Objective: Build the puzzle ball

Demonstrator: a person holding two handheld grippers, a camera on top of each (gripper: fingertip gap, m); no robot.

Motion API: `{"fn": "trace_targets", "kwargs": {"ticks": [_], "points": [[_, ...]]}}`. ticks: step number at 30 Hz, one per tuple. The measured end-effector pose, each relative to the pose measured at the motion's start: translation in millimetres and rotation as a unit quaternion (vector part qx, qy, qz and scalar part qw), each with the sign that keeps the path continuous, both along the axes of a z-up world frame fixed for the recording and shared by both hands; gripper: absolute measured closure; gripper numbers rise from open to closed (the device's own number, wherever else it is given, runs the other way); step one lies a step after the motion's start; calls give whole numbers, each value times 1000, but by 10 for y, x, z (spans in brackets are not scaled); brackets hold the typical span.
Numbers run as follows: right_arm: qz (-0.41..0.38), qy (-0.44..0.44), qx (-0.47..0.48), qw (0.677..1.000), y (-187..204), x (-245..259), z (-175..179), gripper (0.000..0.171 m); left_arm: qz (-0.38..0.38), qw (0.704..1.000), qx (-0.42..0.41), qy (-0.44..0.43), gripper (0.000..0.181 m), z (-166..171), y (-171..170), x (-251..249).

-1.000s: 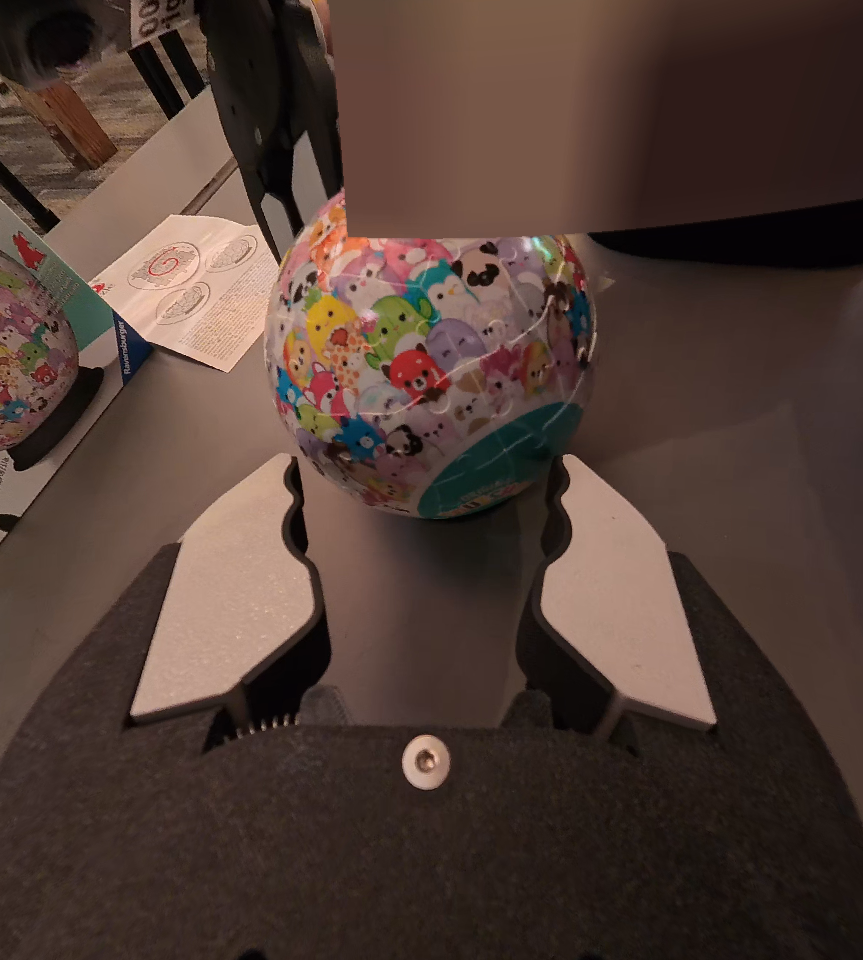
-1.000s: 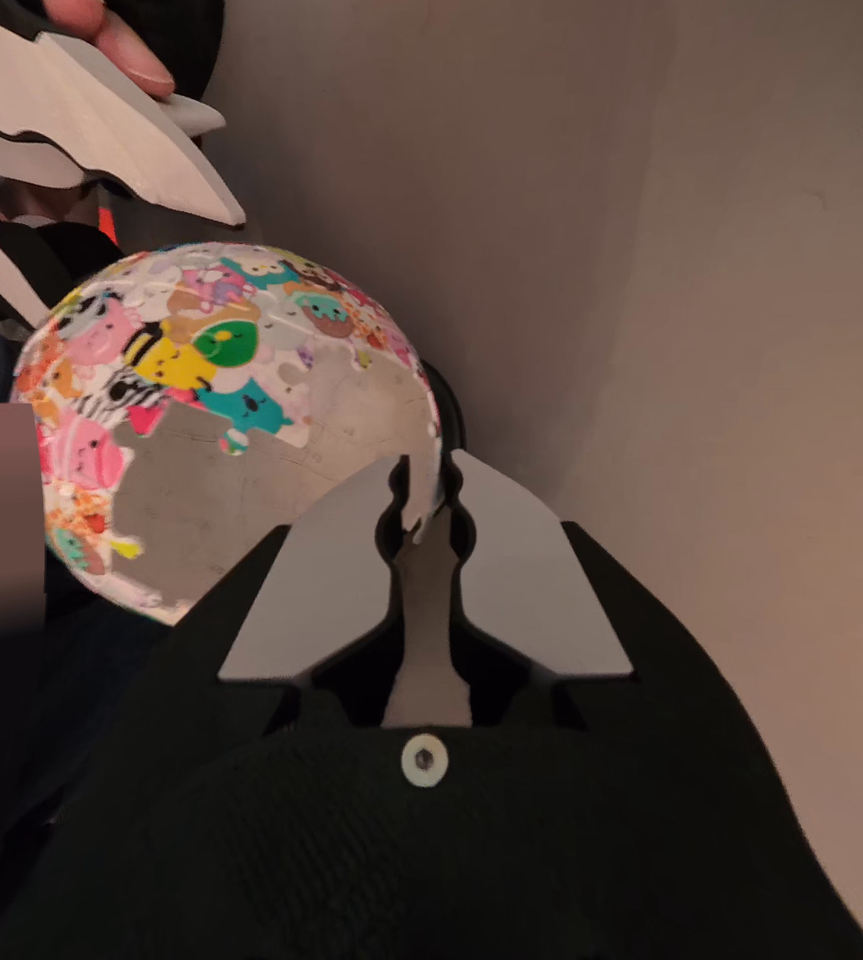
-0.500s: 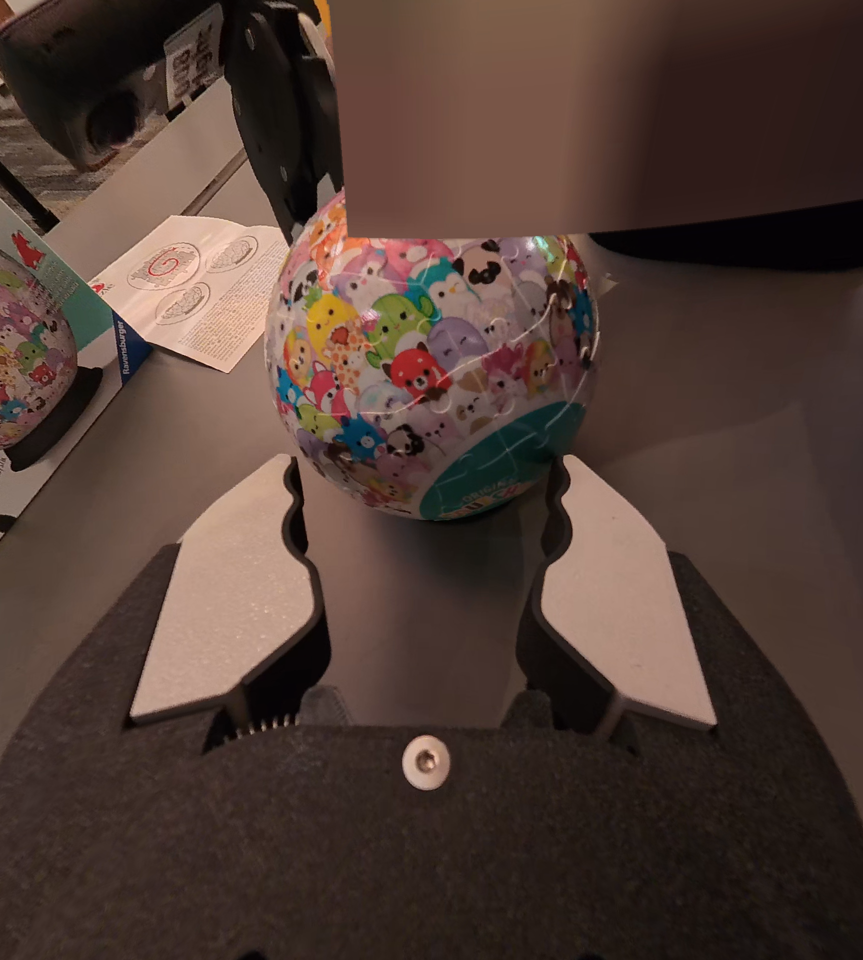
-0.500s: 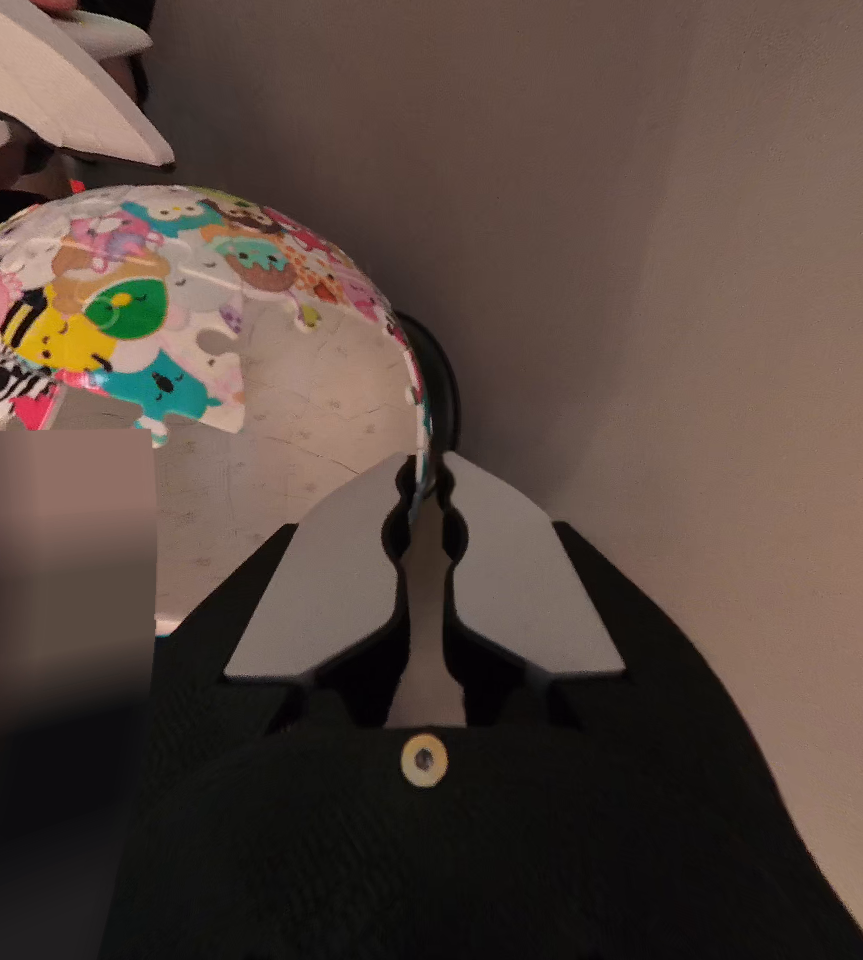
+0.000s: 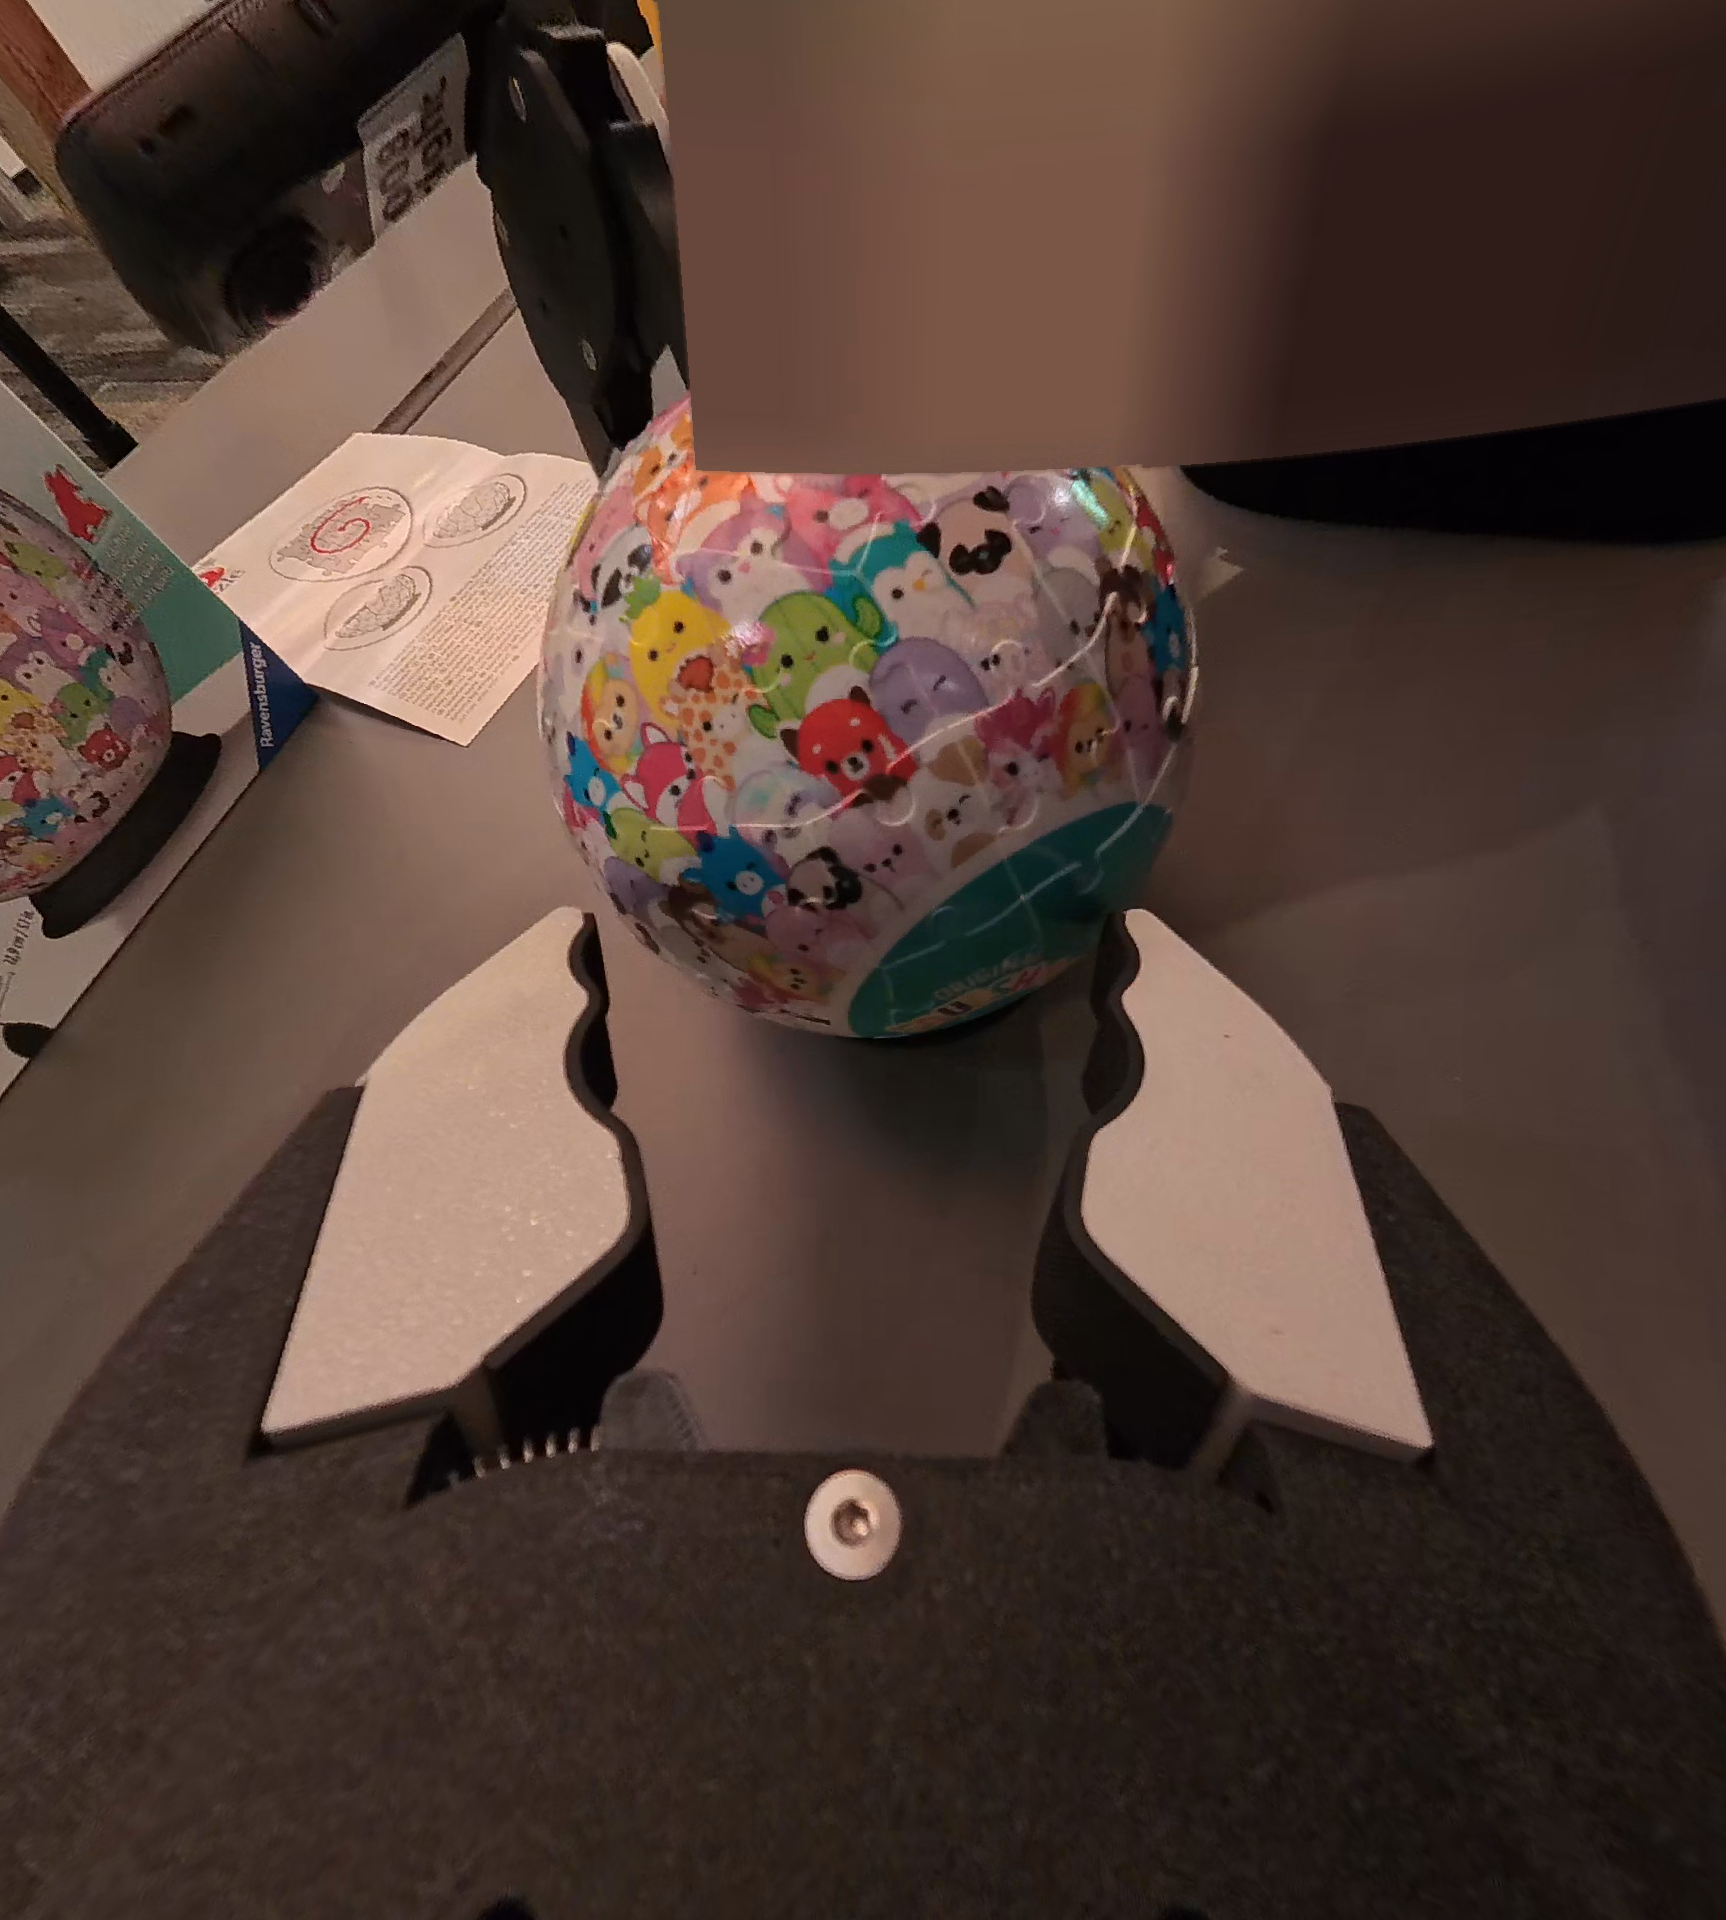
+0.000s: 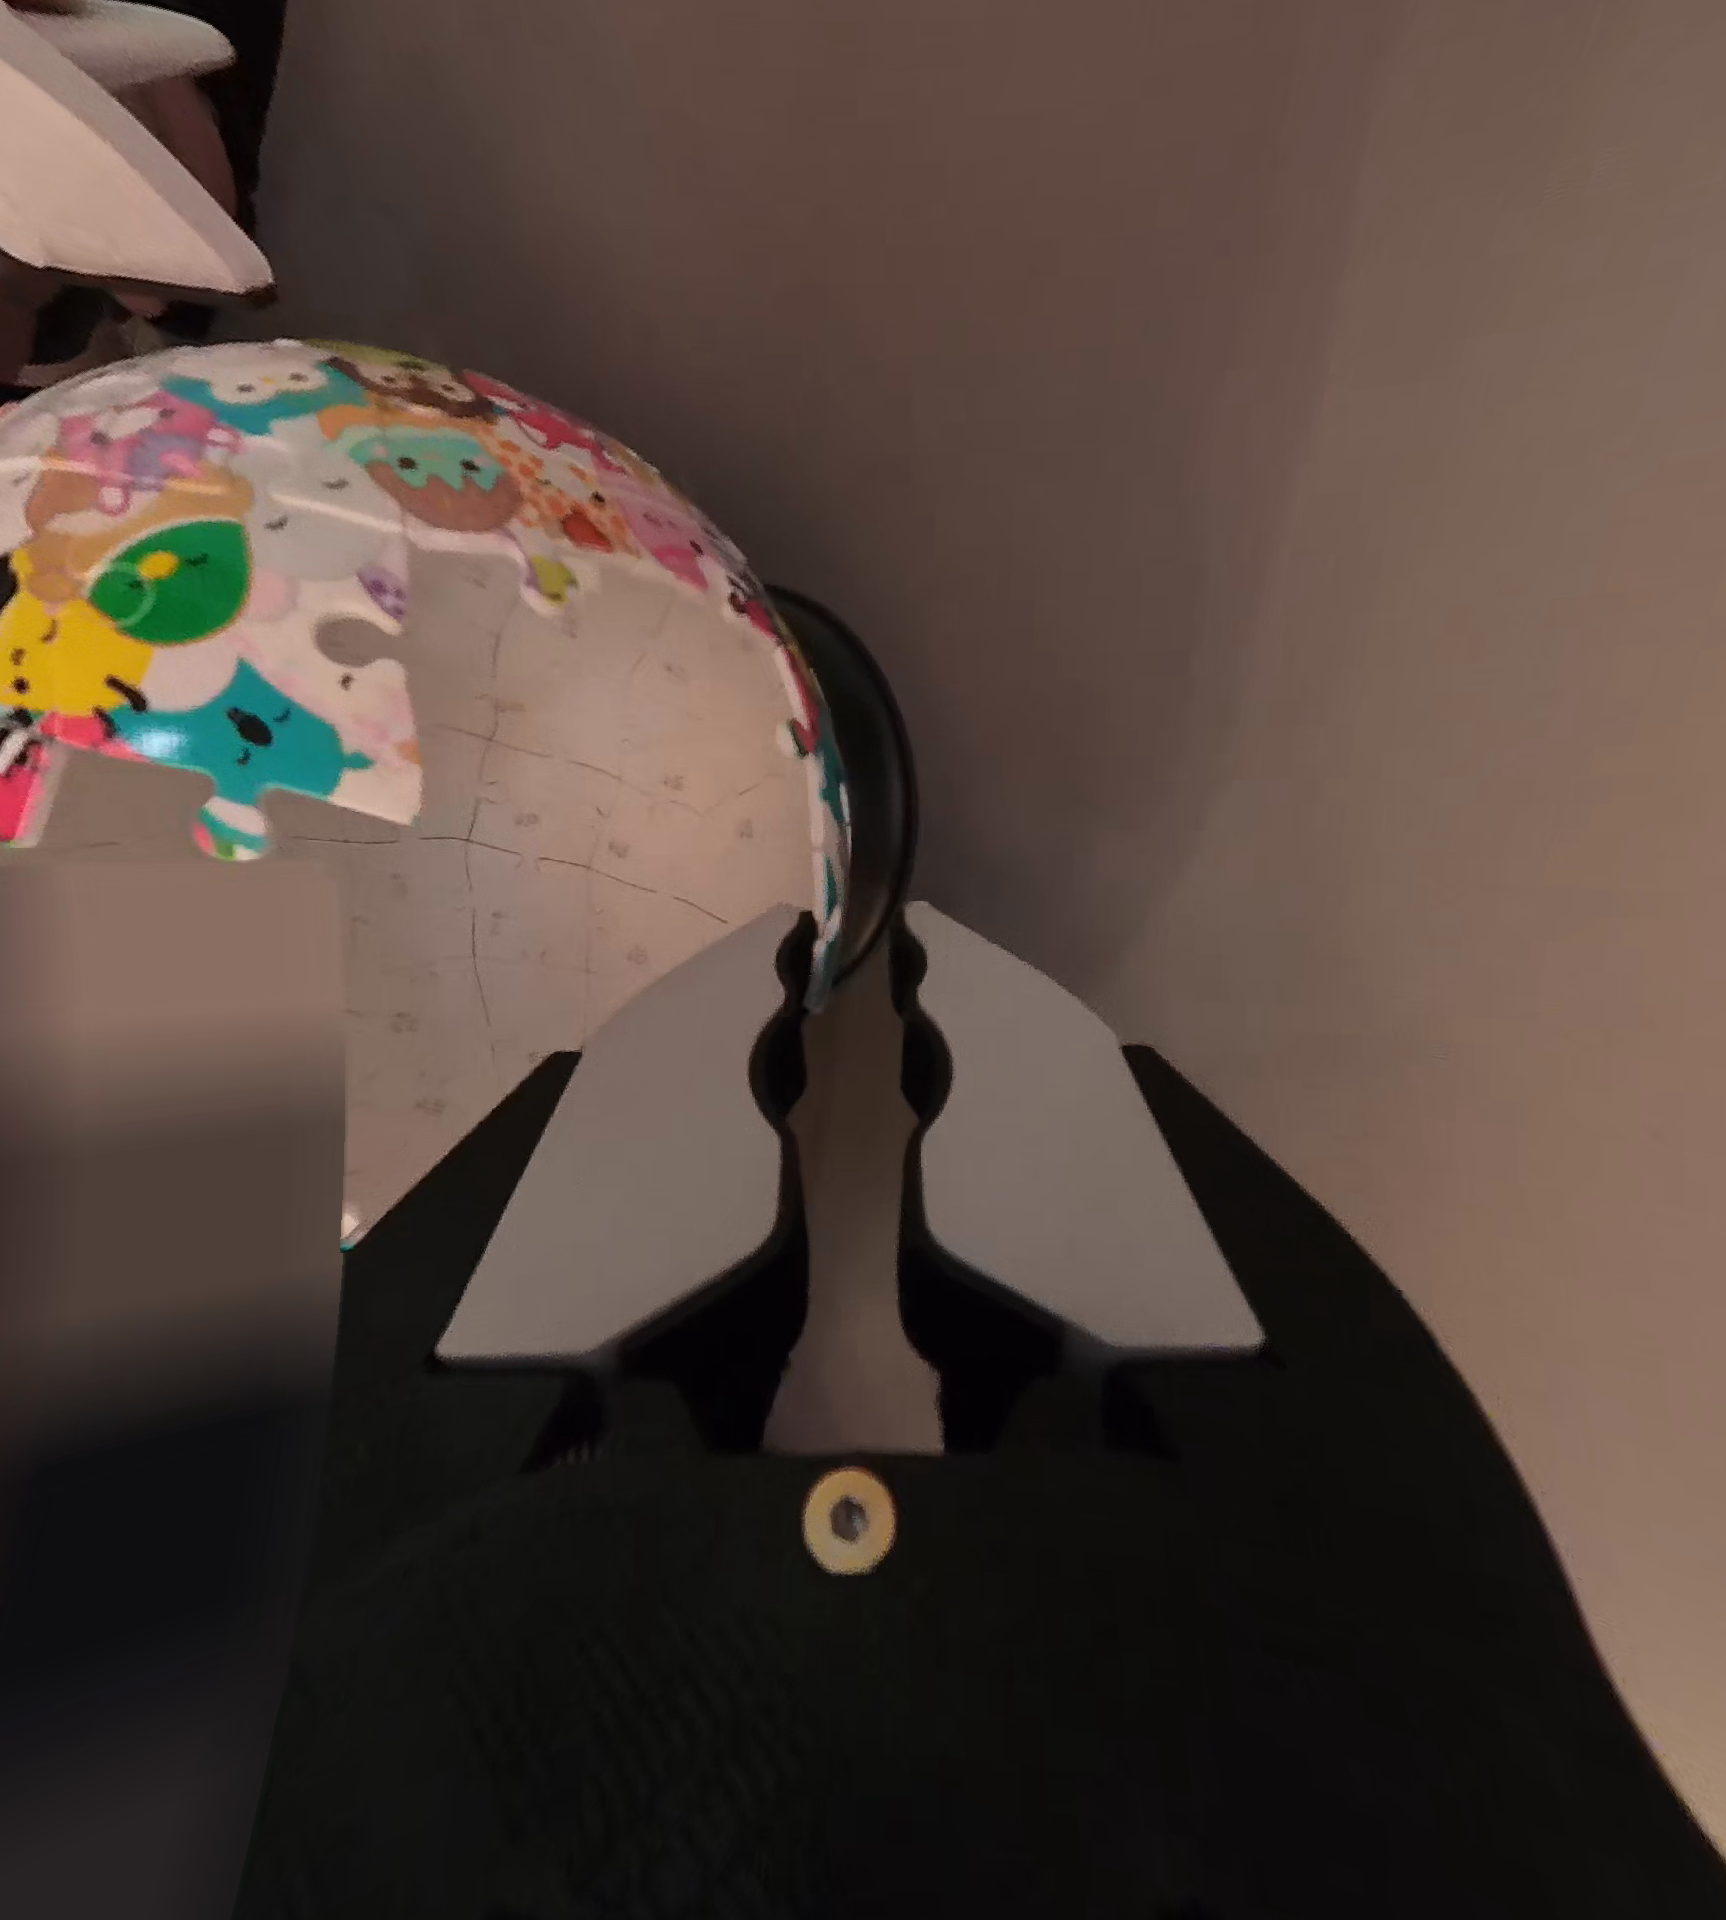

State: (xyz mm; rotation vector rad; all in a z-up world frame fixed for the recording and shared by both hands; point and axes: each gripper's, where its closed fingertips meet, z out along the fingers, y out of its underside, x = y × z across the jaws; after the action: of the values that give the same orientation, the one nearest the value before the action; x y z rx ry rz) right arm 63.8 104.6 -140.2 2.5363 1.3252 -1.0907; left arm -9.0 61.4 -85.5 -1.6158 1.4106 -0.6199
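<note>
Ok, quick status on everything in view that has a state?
puzzle ball: unfinished, large hole in its shell, sitting on the black stand.
left gripper: open wide, empty, just short of the ball.
right gripper: narrow gap, the ball's open edge between its tips; grip unclear.
instruction sheet: unfolded, lying flat.
box: lying flat.

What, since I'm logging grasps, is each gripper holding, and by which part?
Left gripper: nothing; open, short of the puzzle ball. Right gripper: it straddles the ball's open rim, but a gap shows, so a hold cannot be told.
</note>
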Motion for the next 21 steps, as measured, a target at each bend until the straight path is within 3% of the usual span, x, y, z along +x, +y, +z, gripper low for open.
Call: {"fn": "trace_targets", "kwargs": {"ticks": [1,5,9,13,17,21], "points": [[5,7,-9,1000,-28,-15,19,166,0,1000,0,0,92,0,1,4],[6,5,-4,1000,-25,-17,21,166,0,1000,3,1,91,6,4,12],[-14,26,10,1000,46,-31,139,148,8,1000,-1,-14,89,75,4,-4],[-36,35,51,997,134,75,319,145,26,999,1,-26,87,177,-32,-74],[-93,32,148,984,298,303,650,145,65,997,8,-46,85,367,-86,-187],[-204,-14,321,925,396,838,1075,145,112,991,23,-74,85,604,-200,-349]]}}
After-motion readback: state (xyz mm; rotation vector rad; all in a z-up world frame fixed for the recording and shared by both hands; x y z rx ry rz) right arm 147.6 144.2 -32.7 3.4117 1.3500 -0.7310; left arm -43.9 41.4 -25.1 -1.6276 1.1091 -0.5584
